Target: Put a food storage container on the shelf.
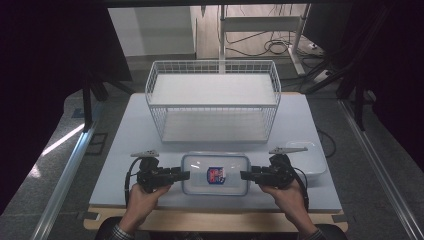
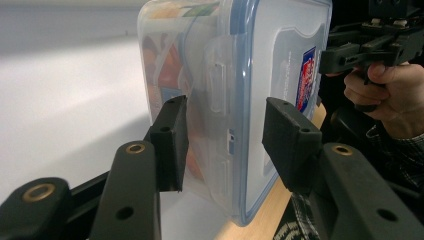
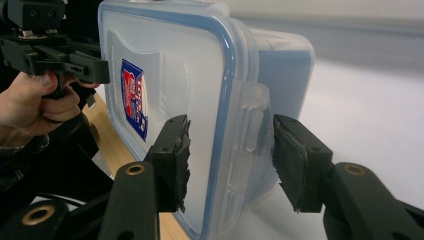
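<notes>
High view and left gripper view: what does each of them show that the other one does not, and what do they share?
High view: a white wire basket behind the work and a white dish at the right. Left gripper view: the side latch close up and orange contents through the clear wall. Shared: the lidded container, its blue and red label and the right gripper.

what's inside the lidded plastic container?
Through the container wall, orange and red contents show, blurred; what they are can't be told. From above, the lid and its label cover them.
</notes>
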`<state>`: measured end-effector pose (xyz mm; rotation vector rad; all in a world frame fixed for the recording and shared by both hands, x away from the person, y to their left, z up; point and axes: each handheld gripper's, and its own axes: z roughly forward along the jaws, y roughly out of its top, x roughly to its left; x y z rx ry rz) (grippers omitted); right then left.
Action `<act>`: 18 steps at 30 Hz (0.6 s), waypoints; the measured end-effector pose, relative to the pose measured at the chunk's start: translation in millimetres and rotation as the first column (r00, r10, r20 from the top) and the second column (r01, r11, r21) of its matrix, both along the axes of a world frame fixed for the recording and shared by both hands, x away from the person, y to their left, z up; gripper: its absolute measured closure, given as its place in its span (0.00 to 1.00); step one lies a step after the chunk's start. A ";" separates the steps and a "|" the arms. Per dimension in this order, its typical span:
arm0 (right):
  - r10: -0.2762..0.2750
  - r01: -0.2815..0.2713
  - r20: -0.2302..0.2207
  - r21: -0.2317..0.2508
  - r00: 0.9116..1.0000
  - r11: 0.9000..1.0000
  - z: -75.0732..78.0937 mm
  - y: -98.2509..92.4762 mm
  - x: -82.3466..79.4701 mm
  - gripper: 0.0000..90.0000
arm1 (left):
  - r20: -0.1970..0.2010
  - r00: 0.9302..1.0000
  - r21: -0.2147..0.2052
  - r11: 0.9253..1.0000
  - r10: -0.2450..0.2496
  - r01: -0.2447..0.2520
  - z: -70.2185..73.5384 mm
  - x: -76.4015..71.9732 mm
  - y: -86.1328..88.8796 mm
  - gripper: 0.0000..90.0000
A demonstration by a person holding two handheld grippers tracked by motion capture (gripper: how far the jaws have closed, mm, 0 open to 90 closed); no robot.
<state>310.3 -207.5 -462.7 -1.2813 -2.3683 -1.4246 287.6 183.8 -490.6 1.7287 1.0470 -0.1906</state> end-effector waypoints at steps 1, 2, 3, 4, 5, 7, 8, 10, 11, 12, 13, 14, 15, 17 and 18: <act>0.000 0.000 0.000 0.000 1.000 1.000 0.0 0.0 0.0 0.56 | 0.000 1.000 0.000 1.000 0.000 0.000 0.0 0.0 0.0 0.60; 0.001 -0.001 0.006 0.003 1.000 1.000 2.3 -0.2 0.6 0.56 | 0.007 1.000 0.003 1.000 0.001 -0.001 3.2 1.1 0.1 0.60; 0.000 0.000 0.011 0.006 1.000 1.000 4.7 -0.3 1.4 0.56 | 0.018 1.000 0.005 1.000 0.001 -0.001 6.3 2.4 0.0 0.60; 0.001 -0.001 0.015 0.007 1.000 1.000 6.9 -0.6 2.5 0.56 | 0.027 1.000 0.007 1.000 0.003 -0.004 10.8 3.7 0.1 0.60; 0.001 -0.002 0.021 0.013 1.000 1.000 9.7 -0.7 4.1 0.56 | 0.038 0.999 0.007 1.000 0.007 -0.007 14.7 4.9 0.2 0.60; 0.003 -0.004 0.029 0.023 1.000 1.000 14.2 -0.9 7.0 0.56 | 0.056 0.998 0.010 1.000 0.012 -0.012 22.9 7.0 0.6 0.60; 0.005 -0.006 0.036 0.031 0.999 1.000 17.1 -0.9 9.1 0.56 | 0.066 0.998 0.012 1.000 0.015 -0.016 28.1 8.1 0.9 0.60; 0.007 -0.009 0.046 0.044 0.999 0.999 23.7 -0.7 13.2 0.56 | 0.088 0.996 0.021 0.999 0.022 -0.024 40.0 10.8 1.7 0.60; 0.008 -0.011 0.054 0.051 0.999 0.999 28.0 -0.4 15.9 0.56 | 0.095 0.995 0.022 0.999 0.025 -0.027 44.0 11.6 2.0 0.60; 0.012 -0.016 0.065 0.061 0.998 0.998 34.3 0.1 19.6 0.57 | 0.109 0.994 0.027 0.999 0.028 -0.031 54.4 14.2 2.9 0.60; 0.012 -0.016 0.065 0.061 0.998 0.998 34.3 0.1 19.6 0.57 | 0.109 0.994 0.027 0.999 0.028 -0.031 54.4 14.2 2.9 0.60; 0.013 -0.019 0.082 0.067 0.997 0.998 42.2 1.0 22.9 0.57 | 0.120 0.992 0.030 0.999 0.028 -0.031 59.2 15.6 3.5 0.60; 0.013 -0.019 0.082 0.067 0.997 0.998 42.2 1.0 22.9 0.57 | 0.127 0.991 0.029 0.999 0.030 -0.033 63.8 17.0 3.9 0.60; 0.012 -0.019 0.097 0.071 0.995 0.997 50.3 1.9 25.8 0.57 | 0.141 0.989 0.026 0.999 0.038 -0.042 72.5 20.0 4.4 0.60; 0.010 -0.019 0.114 0.076 0.993 0.997 58.0 2.5 29.2 0.57 | 0.156 0.987 0.022 0.999 0.042 -0.046 81.0 23.2 5.0 0.60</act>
